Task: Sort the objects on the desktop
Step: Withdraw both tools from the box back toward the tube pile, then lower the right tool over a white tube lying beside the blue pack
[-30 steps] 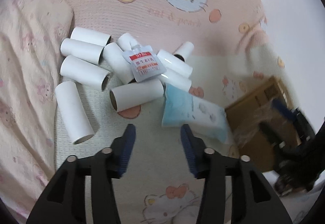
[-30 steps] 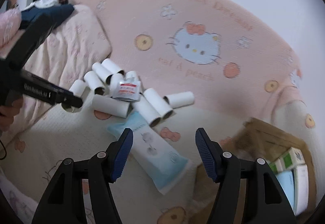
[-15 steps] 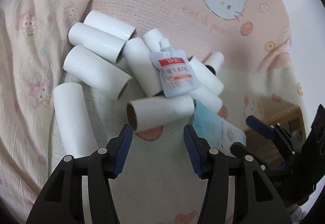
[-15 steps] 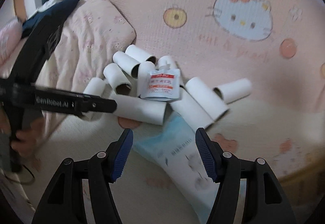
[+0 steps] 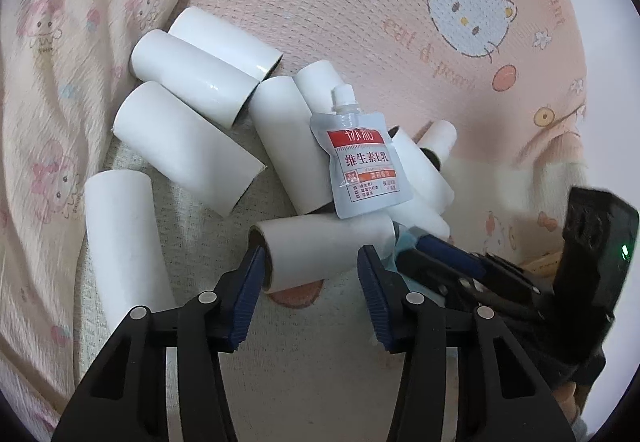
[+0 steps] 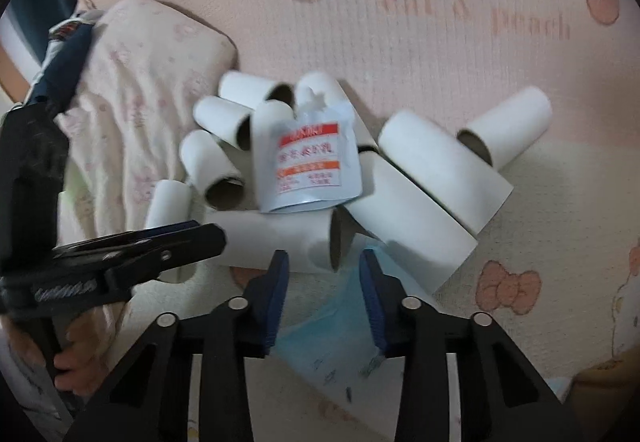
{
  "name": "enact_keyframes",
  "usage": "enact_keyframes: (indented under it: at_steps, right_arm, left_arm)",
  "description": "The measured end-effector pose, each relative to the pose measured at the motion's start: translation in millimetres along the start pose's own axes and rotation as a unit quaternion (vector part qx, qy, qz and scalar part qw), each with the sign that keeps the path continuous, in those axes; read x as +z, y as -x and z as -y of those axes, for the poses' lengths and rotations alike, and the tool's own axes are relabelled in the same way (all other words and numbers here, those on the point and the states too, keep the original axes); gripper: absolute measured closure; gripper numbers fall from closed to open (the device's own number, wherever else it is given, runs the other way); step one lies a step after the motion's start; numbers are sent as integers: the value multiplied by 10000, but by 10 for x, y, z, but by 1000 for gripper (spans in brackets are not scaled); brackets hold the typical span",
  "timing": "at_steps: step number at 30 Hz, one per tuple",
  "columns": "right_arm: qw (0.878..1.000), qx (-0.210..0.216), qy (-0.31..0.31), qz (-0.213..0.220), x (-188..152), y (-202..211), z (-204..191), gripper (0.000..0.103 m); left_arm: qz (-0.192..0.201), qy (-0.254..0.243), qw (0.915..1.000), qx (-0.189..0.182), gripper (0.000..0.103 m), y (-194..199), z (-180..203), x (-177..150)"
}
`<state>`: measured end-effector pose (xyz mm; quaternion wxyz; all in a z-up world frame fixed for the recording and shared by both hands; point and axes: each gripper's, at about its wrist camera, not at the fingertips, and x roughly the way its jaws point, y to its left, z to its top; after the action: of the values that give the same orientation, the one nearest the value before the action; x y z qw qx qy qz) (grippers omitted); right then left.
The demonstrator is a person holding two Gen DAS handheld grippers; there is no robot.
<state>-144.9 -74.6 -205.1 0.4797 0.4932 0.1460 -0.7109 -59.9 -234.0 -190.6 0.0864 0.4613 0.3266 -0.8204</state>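
I am closing the left claw [image 5: 310, 278] around the nearest roll [image 5: 324, 248], half-wide, not gripping; the right claw [image 6: 324, 282] is narrowing over the blue tube [image 6: 320, 326]. Next: squeeze, lift.

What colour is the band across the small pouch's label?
Red, with an orange strip lower down, on the pouch; clearest in the left wrist view.
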Motion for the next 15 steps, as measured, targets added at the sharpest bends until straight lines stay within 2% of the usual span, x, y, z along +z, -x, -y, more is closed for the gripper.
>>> enact_keyframes:
  at_steps: [2,9,15]
  right_arm:
    - [10000,49,-35,0,36,-42,25,79]
    - [9994,267,-152,-148,119,-156,73,80]
    - [9978,557,-226,-275,142,-201,123,80]
  left_arm:
    - [-1,-4,10000,58,56,-15,9,-1]
    - [-49,22,9999,112,62,-46,-26,13]
    - [-113,134,9997,-161,62,-11,-54,18]
